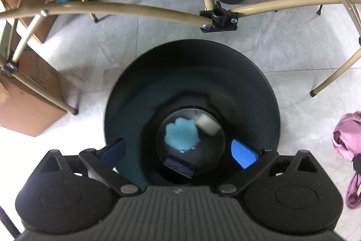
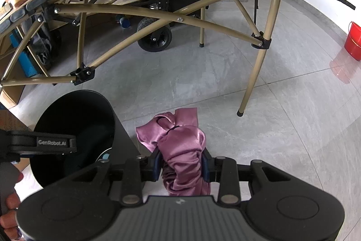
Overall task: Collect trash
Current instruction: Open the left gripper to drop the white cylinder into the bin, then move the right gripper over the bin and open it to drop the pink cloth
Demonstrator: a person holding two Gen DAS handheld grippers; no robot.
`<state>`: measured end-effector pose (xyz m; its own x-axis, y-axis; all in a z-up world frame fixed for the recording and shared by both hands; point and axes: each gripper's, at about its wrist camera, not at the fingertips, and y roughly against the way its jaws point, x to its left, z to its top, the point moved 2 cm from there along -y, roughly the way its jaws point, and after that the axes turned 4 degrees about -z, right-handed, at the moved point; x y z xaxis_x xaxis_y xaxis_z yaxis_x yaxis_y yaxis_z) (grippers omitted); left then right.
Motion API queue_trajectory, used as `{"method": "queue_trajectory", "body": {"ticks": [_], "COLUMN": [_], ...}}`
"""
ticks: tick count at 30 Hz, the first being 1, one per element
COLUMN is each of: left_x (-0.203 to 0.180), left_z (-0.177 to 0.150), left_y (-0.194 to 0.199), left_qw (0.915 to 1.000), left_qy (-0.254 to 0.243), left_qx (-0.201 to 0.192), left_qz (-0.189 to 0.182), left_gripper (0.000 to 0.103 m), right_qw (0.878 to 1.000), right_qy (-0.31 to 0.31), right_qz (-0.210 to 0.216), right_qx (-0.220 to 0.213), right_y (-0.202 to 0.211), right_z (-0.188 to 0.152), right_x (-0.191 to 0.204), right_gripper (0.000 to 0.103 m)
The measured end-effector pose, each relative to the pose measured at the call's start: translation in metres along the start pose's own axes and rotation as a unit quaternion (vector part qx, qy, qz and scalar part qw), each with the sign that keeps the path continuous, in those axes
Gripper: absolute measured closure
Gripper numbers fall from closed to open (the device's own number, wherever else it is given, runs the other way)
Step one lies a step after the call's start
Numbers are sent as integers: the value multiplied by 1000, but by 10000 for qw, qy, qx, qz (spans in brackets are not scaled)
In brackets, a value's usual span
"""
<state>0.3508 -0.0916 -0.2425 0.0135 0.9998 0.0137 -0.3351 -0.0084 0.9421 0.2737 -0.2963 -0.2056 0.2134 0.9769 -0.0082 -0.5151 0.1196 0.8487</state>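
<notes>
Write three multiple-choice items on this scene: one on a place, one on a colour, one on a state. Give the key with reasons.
1. Where does the light blue crumpled scrap lie?
A. on the floor tiles
B. at the bottom of the round black plastic bin
C. on the folding table

2. What colour is the shiny satin cloth?
A. pink-purple
B. green
C. white

3. How does the left claw stand?
A. shut on the scrap
B. shut on nothing
C. open above the bin

Key: 1 B, the scrap sits deep inside the bin beside a white piece. 2 A, pink-purple folds fill the right claw. 3 C, its fingers stand wide apart with nothing between.
</notes>
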Motion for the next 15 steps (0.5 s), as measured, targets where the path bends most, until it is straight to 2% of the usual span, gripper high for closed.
{"method": "queue_trajectory", "body": {"ticks": [4,15], "left_x": [7,41], "left_z": [-4,-9], "left_y": [10,40], "left_qw": [9997,9987], "left_qy": [-154,-119], "left_qx": [-154,-471], "left_qz": [78,147], "left_gripper": [1,1], "right_qw": [9999,9989], "right_qy": [57,345], "right_qz": [83,326], "right_qx": [-8,-8], "right_y": [0,6], "right_z": [1,3], "right_x": [6,36], "right_gripper": [70,70]}}
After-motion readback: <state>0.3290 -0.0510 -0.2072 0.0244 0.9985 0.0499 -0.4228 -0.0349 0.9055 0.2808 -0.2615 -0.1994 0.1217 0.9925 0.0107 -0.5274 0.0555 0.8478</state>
